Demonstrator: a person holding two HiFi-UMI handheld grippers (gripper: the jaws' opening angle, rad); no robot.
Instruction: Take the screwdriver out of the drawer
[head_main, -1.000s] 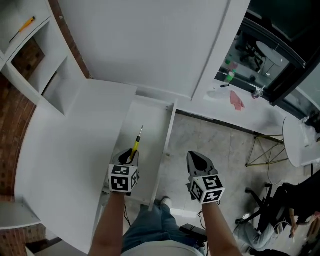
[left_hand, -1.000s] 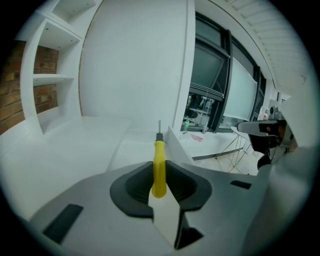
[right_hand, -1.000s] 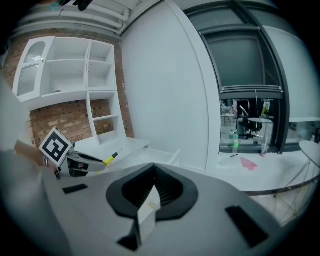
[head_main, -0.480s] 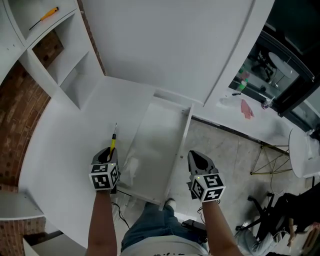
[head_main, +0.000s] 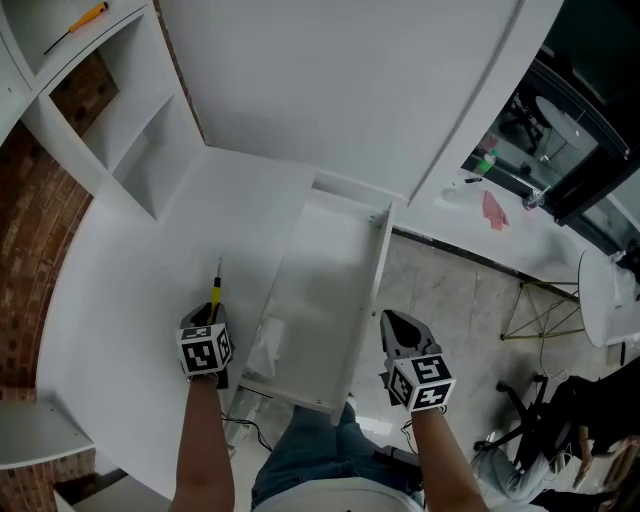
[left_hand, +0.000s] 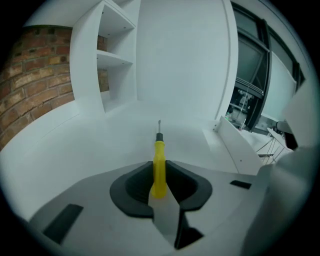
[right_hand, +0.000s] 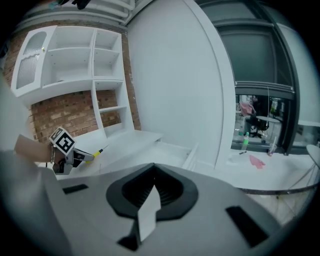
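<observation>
Yellow-handled screwdriver (left_hand: 159, 165) is clamped in the left tongs (head_main: 206, 325). The handle butt sits betw. the two dark pads, w/ the black collar and thin metal shaft projecting fwd past them. The tool is outside the drawer (head_main: 372, 270), over the white table (head_main: 120, 300), just left of the drawer's left wall. Its tip points away from the person, toward the shelf unit (head_main: 115, 120). Whether the tip touches the table cannot be told.

The drawer is pulled out from under the table edge. Its inside is white, w/ a pale crumpled item near the front-left corner, too faint to identify.

The right tongs (head_main: 401, 333) have their jaws together w/ nothing betw. them. They are held over the grey floor (head_main: 450, 300) just right of the drawer's right wall and point fwd. The right gripper view shows the left tongs and tool at far left, above the table.

Surroundings: the shelf unit stands agst. a brick wall (head_main: 30, 220), and a 2nd orange-handled tool (head_main: 78, 24) lies on an upper shelf. At far right a white ledge (head_main: 520, 235) carries a pink item (head_main: 494, 212) and a green bottle (head_main: 486, 160).
</observation>
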